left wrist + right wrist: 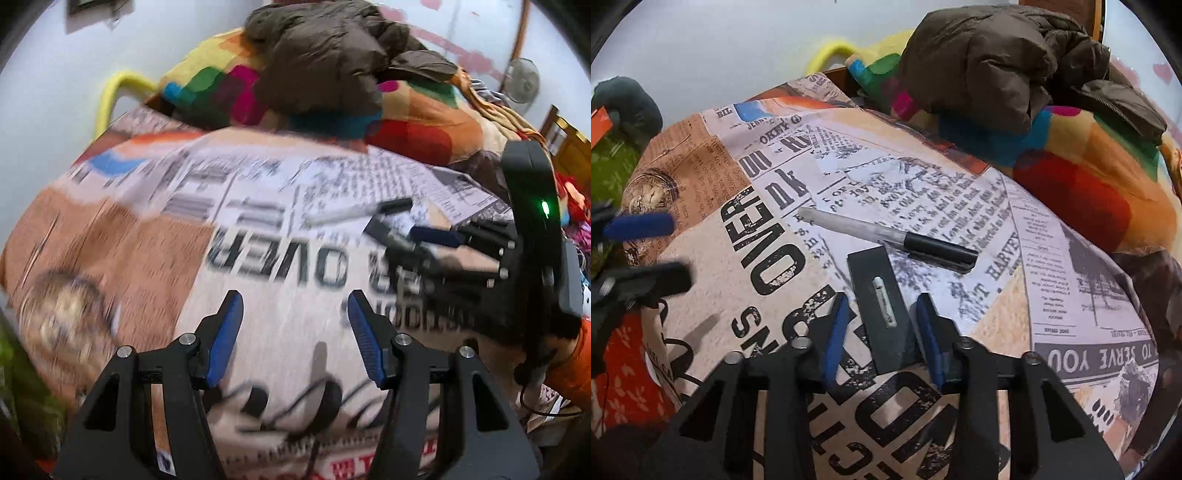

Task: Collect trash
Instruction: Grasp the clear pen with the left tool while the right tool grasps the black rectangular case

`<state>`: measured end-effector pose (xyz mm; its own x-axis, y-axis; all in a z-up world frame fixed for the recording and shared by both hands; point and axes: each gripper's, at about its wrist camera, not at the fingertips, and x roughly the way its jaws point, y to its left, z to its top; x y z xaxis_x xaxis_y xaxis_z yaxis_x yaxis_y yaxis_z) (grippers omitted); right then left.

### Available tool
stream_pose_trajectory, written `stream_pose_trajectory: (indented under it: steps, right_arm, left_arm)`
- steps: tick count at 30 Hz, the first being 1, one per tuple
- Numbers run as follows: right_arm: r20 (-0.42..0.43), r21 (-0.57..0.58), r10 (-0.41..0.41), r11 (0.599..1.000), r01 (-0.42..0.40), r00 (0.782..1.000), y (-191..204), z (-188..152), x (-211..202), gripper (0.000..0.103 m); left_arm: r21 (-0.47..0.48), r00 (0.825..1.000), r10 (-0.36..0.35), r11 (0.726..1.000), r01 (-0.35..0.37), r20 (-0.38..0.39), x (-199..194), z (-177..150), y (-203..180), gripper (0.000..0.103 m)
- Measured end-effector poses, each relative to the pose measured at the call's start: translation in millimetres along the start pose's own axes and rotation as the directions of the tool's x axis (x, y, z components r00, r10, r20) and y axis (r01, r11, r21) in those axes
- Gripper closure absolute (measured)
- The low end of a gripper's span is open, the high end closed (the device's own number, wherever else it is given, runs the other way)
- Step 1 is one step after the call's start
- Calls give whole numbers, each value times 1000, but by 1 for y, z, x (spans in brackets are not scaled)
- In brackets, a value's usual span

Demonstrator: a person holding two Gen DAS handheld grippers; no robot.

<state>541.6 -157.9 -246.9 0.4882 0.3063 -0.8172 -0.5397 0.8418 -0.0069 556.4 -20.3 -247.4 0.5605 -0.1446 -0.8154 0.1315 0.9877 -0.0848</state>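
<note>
A flat black rectangular piece (882,310) with a small white label lies on the newspaper-print cover (960,206). My right gripper (881,328) is open, with its blue pads on either side of the piece, low over it. A white marker with a black cap (886,232) lies just beyond. In the left wrist view my left gripper (293,336) is open and empty above the cover; the right gripper (436,243) shows at the right over the black piece (384,225), and the marker (358,212) lies beyond it.
A brown puffer jacket (997,62) sits on a multicoloured blanket (1089,177) at the far side. A yellow bar (110,88) stands by the white wall. A standing fan (521,79) is at the far right. The left wrist view is motion-blurred.
</note>
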Motion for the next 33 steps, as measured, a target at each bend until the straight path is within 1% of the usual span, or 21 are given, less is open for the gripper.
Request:
stream_pose_trajectory:
  steps: [1,3,4,7,10,11,12,13,14,18,20,22,23,24,25,26,27,30,33]
  right_arm:
    - [4,5,7,1000,-7,1000,-3,-2,-2,79]
    - [6,55,39,998,-39,999,-11,-3,-3,80]
    - [1,83,48,995,-48,999,-17,-5,-5,80]
    - [1,145,31,989,-31,1000,-33,-15,-13,80]
    - [0,175,10,984,-10,1000,-48,-24,-21,80]
    - [4,177,-5,984,4,1000,-52,-28,-25,80]
    - [11,174,-17,985,15,1000,-54,-30,-28,80]
    - [17,172,-21,985,18,1000,-57,-33,-32,80]
    - [21,175,-22,984,18,1000,-59,-34,-34,80]
    - [30,208,-1,978,-5,1000,-67,-39,-43,80]
    - [33,219,3,976,-10,999,-71,-41,-47,80]
    - [33,227,5,974,-12,999,-72,-42,-49,80]
    - [32,232,5,973,-13,999,-72,-41,-49,80]
    - [31,239,8,971,-15,1000,-72,-40,-49,80]
    - [30,244,8,970,-15,1000,-72,-40,-49,80]
    - [30,248,9,969,-16,1000,-71,-39,-47,80]
    - [32,253,8,967,-16,999,-71,-40,-50,80]
    - [35,259,2,966,-11,999,-69,-42,-55,80]
    - [39,273,-5,962,-5,999,-67,-43,-64,80]
  left_arm:
    - [4,1000,-14,1000,14,-1,5,7,-1,45]
    - [12,998,-59,998,59,2,15,20,-6,45]
    - [17,998,-68,998,68,14,20,27,-8,45]
    - [31,994,-105,994,104,39,37,46,-19,45]
    - [51,993,-117,992,115,29,56,60,-31,45]
    - [58,993,-118,992,117,23,63,64,-35,45]
    - [66,994,-105,992,104,16,70,66,-40,45]
    - [81,997,-78,994,77,7,77,67,-45,45]
    - [91,997,-71,993,71,3,83,68,-50,45]
    - [131,997,-74,988,77,-22,97,66,-65,45]
    - [160,998,-60,985,64,-25,99,64,-72,45]
    - [179,999,-43,983,45,-14,98,62,-77,52]
    - [175,999,-48,983,49,-14,97,62,-79,60]
    - [176,999,-45,983,47,-16,96,61,-81,74]
    - [178,999,-49,983,52,-24,95,60,-83,83]
    - [178,998,-47,983,52,-32,94,59,-85,95]
    - [171,998,-46,984,52,-43,92,58,-86,96]
    - [144,994,-78,985,89,-81,87,53,-87,96]
    - [120,991,-82,988,95,-106,77,43,-89,96]
